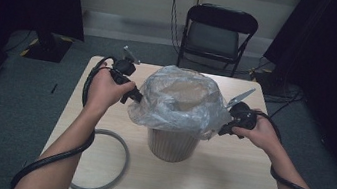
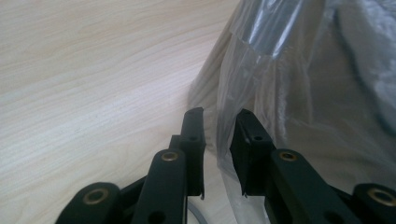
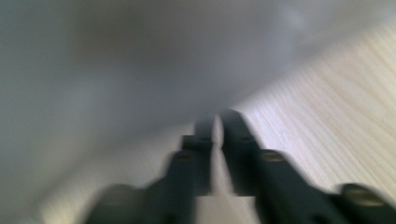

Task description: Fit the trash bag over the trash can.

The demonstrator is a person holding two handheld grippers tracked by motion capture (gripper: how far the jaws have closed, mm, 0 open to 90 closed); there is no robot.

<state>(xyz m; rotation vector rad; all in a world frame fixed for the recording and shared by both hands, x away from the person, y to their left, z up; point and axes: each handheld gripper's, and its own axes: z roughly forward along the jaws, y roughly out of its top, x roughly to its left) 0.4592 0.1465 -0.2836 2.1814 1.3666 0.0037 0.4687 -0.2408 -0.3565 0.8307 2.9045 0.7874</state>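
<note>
Left gripper (image 2: 219,126) narrowly parted with a fold of the clear plastic bag (image 1: 175,103) caught between its jaws, right gripper (image 3: 216,122) nearly pressed together at the bag's opposite edge, grip blurred and uncertain, bag draped over an upright bin (image 1: 170,145) mid-bench (image 1: 224,183), bin's upper part hidden by plastic.
</note>
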